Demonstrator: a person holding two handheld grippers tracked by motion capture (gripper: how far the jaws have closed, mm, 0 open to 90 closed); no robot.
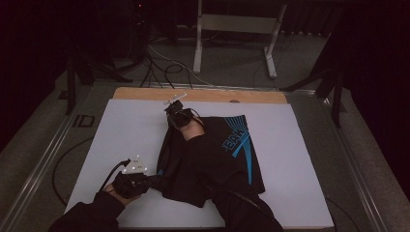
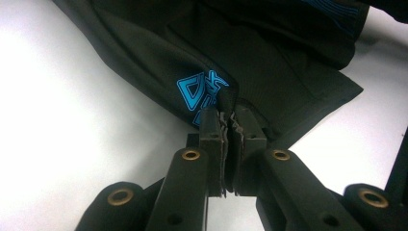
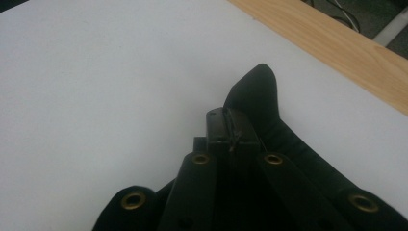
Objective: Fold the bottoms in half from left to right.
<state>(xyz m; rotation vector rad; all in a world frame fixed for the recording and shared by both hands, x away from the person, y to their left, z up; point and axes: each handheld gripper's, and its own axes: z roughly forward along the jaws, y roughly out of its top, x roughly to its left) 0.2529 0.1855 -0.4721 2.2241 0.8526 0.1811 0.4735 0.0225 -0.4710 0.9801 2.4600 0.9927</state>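
I've got both jaws pinched on the black shorts (image 1: 212, 159), left gripper (image 2: 230, 126) at 7 o'clock by blue lettering, unreadable; right gripper (image 3: 230, 127) at 12

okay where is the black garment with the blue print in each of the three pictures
High view: black garment lies mid-table, right of centre.
Left gripper view: it fills the top, clamped by the left tongs.
Right gripper view: a black fold rises at centre, pinched by the right tongs.
Shared landmark: the white table.

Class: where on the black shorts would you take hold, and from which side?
Grip the shorts at their thin edges, from the table's left: the left gripper pinches the near hem by the blue logo, the right gripper a far corner.
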